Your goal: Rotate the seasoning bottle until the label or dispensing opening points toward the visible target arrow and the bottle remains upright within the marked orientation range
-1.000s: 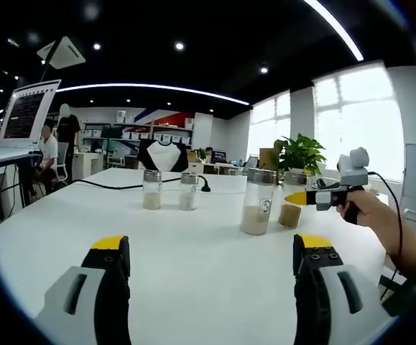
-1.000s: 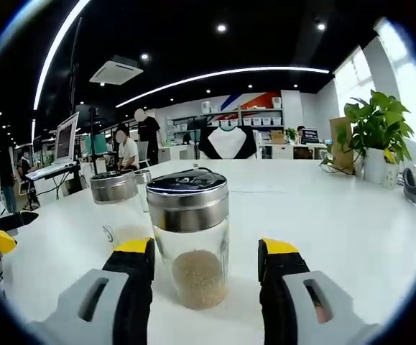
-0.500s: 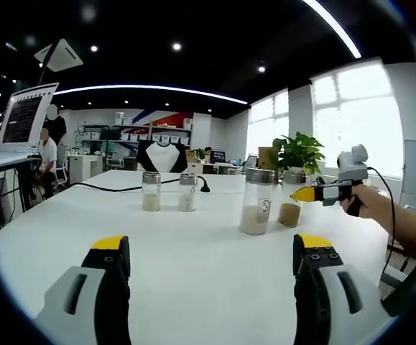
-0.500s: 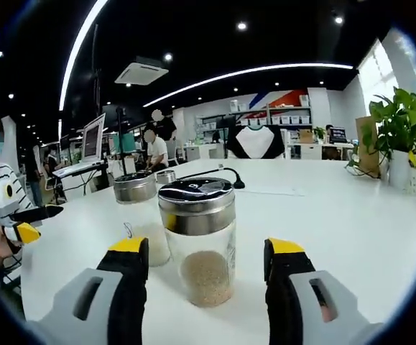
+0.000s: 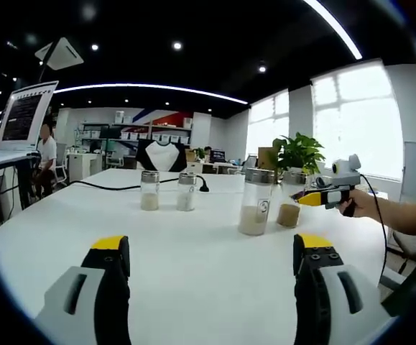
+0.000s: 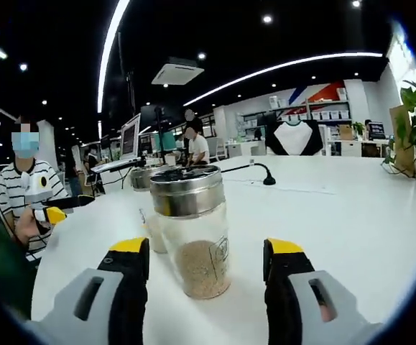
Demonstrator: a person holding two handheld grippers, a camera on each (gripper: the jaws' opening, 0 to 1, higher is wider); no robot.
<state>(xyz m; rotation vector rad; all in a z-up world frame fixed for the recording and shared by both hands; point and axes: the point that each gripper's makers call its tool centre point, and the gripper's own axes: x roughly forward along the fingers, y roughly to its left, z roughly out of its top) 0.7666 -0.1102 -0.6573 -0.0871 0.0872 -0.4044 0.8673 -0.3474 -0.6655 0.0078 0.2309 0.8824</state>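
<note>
Left gripper (image 5: 206,262) hangs over bare counter (image 5: 193,251), fingers apart, holding nothing; right gripper (image 6: 206,262) straddles the seasoning bottle (image 6: 192,241), fingers apart, neither visibly touching the glass. I reckon closing off-centre or twisting too fast could tip the upright bottle into the jar (image 6: 150,215) behind. Small label mark, not readable, and I see no arrow.
</note>
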